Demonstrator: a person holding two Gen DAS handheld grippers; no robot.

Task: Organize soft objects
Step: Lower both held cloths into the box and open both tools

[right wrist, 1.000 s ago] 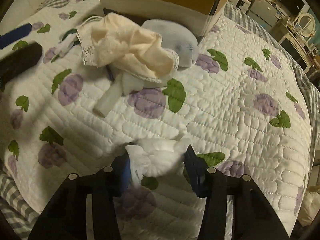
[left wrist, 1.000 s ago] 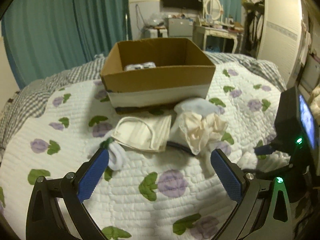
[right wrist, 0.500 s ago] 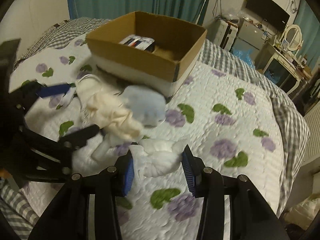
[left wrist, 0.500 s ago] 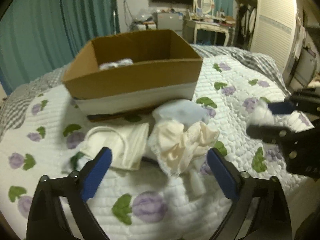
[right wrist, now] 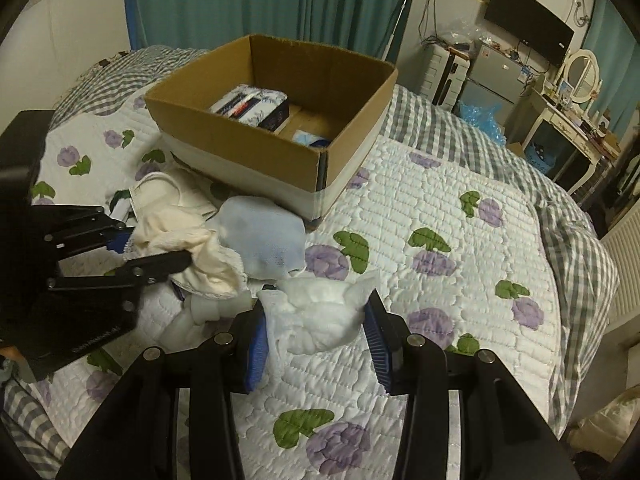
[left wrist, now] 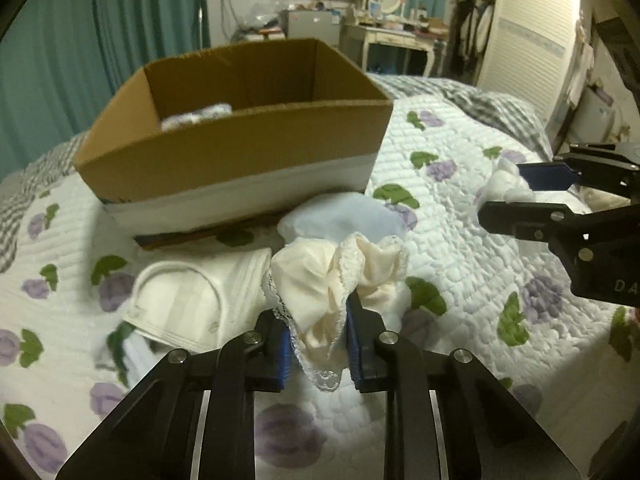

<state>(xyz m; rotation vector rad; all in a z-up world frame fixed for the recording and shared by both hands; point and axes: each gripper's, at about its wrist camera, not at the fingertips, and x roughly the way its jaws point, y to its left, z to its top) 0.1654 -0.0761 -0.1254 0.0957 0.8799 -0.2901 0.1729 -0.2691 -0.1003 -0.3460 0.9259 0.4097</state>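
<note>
My left gripper (left wrist: 320, 340) is shut on a cream lace-edged cloth (left wrist: 332, 280), which lies bunched on the quilt; it also shows in the right wrist view (right wrist: 180, 248). My right gripper (right wrist: 316, 324) is shut on a white crumpled cloth (right wrist: 320, 312) and holds it above the quilt; it shows at the right of the left wrist view (left wrist: 504, 184). A light blue cloth (right wrist: 264, 236) lies behind the cream one. A white face mask (left wrist: 192, 304) lies to the left. An open cardboard box (right wrist: 280, 160) stands behind, with packets inside.
The bed carries a white quilt with purple flowers (right wrist: 440, 240) and a grey checked blanket (right wrist: 568, 240) at its far side. A white tube-like thing (right wrist: 192, 316) lies under the cream cloth. Teal curtains, a dresser and a TV stand beyond the bed.
My left gripper has moved forward and closed on the cream cloth. My right gripper has lifted the white cloth off the quilt and swung up to face the box.
</note>
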